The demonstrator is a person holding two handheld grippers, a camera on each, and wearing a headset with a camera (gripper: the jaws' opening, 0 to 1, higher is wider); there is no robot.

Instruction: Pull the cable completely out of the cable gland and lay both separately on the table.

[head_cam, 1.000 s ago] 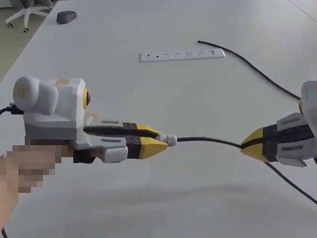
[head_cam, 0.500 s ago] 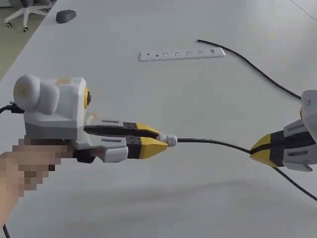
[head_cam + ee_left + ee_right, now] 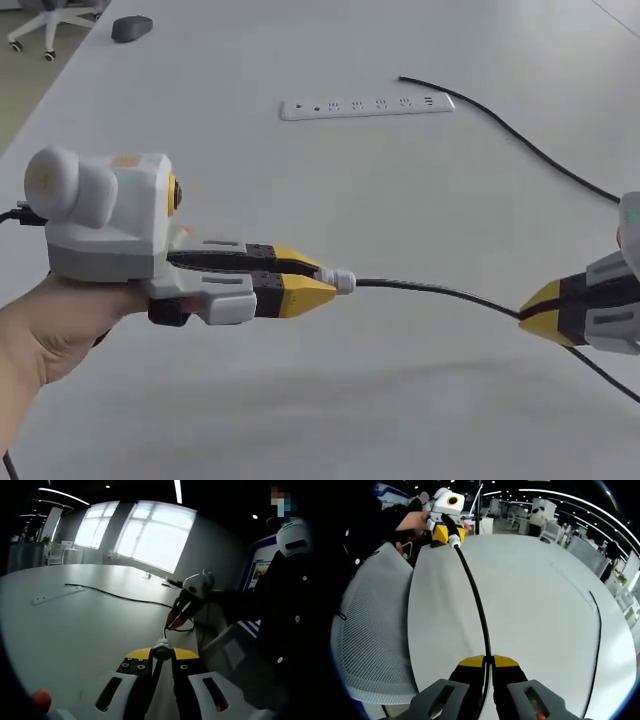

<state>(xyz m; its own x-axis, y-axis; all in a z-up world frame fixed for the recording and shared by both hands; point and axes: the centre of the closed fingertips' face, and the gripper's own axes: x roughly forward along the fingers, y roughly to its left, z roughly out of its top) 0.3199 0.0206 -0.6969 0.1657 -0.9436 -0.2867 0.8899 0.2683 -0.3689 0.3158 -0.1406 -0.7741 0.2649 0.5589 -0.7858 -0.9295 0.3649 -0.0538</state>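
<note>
Above the white table [image 3: 300, 190], at the left of the head view, a hand [image 3: 55, 325] holds the left gripper [image 3: 318, 281]. Its jaws are closed on the white cable gland [image 3: 341, 281], which sticks out from the yellow tips, in the air. The black cable [image 3: 440, 292] comes out of the gland and goes to the right in a slight curve to the right gripper [image 3: 535, 314]. The jaws of this gripper are pressed together on the cable, which passes on behind them down toward the table. Farther away on the table lie a small dark object [image 3: 131, 28] and, to the right of it, a white power strip [image 3: 365, 107].
</note>
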